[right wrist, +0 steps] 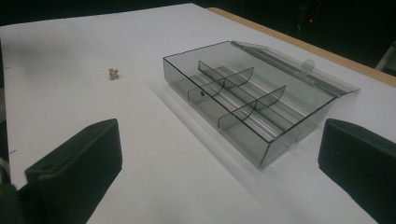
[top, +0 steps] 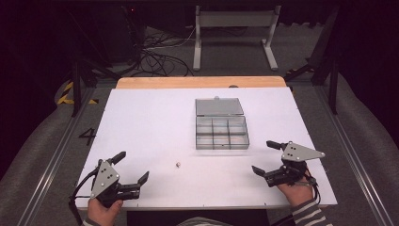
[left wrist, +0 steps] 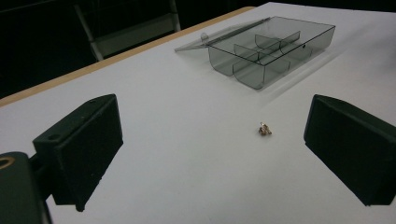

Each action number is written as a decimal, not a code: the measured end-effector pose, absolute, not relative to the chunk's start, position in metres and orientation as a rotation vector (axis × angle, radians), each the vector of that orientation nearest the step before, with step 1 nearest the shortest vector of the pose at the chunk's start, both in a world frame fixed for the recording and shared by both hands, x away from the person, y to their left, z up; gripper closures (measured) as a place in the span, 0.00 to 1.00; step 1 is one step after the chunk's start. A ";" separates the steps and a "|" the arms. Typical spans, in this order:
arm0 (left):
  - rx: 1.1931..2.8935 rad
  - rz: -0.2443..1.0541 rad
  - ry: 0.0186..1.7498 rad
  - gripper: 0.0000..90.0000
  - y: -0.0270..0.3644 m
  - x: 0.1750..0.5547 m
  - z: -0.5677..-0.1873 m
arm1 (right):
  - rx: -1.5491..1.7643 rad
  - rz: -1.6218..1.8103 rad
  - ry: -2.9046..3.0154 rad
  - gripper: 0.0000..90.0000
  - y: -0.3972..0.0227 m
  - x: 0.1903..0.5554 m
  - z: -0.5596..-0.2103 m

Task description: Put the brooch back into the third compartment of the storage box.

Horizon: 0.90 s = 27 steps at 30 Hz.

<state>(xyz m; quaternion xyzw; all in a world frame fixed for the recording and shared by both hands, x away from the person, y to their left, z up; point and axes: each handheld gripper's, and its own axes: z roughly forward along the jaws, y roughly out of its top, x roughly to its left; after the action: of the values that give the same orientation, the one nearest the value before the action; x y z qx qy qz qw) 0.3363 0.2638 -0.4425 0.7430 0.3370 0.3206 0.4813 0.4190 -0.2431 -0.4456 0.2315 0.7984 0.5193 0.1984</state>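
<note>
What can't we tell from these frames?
- Small brass-coloured object: too small and soft in all three views to identify.
- Compartment box: whether its cells hold anything; smoky walls and glare obscure them in the high view.
- Left gripper: its cable runs off the bottom edge of the high view.
- Right gripper: the grey plate covers its body in the high view.

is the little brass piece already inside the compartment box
No, the small brass piece lies on the bare white table, apart from the open compartment box and nearer the left gripper.
</note>
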 end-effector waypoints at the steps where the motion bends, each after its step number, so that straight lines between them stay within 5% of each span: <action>1: 1.812 0.786 0.820 0.06 0.264 0.336 -0.442 | 0.649 1.447 2.236 0.00 -0.243 0.419 -0.445; 27: 1.820 0.787 0.811 0.06 0.263 0.336 -0.442 | 0.650 1.442 2.257 0.01 -0.238 0.420 -0.444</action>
<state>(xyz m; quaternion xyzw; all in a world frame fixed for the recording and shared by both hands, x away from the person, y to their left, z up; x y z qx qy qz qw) 0.3359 0.2634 -0.4422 0.7456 0.3322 0.3225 0.4793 0.4202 -0.2379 -0.4442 0.2315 0.8037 0.5136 0.1917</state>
